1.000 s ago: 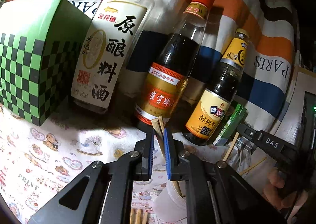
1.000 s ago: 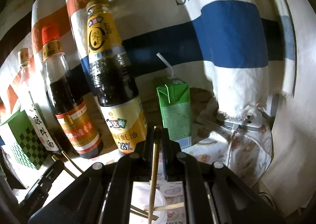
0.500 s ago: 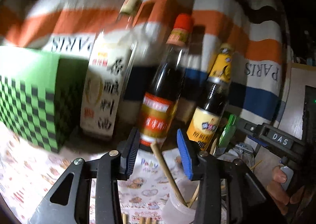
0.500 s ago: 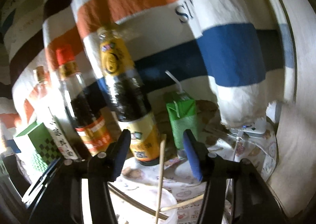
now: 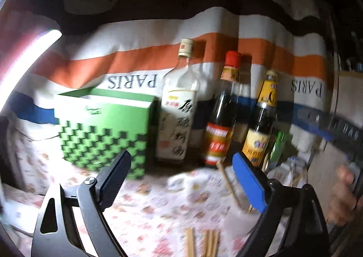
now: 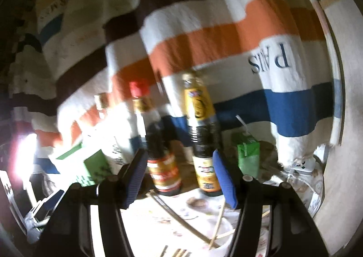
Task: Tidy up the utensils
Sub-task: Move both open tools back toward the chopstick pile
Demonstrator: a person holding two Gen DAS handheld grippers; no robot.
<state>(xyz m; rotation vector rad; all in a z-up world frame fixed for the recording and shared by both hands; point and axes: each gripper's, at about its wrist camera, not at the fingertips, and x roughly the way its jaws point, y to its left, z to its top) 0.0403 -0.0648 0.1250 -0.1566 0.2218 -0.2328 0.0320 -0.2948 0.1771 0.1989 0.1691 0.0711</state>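
My left gripper (image 5: 181,180) is high over the patterned tablecloth, its jaws wide and still opening, gripping nothing. Just inside its blue pad (image 5: 249,182) a wooden chopstick (image 5: 229,186) leans free, its lower end in a blurred pale cup (image 5: 246,218). More loose chopsticks (image 5: 204,243) lie at the bottom edge. My right gripper (image 6: 179,180) is also opening, with nothing between its fingers. Below it, the white cup (image 6: 226,234) holds several chopsticks (image 6: 217,223). The right gripper (image 5: 335,127) shows as a blur at the right of the left wrist view, a hand (image 5: 342,200) on it.
Three sauce bottles (image 5: 217,125) stand in a row against a striped cloth (image 5: 136,57) printed PARIS. A green checked box (image 5: 102,130) sits to their left, a green drink carton (image 6: 248,155) with a straw to their right. A white charger (image 6: 304,166) lies far right.
Both grippers were shut on chopsticks over the cup; both have opened, let go and lifted back. The chopsticks now stand loose in the cup.
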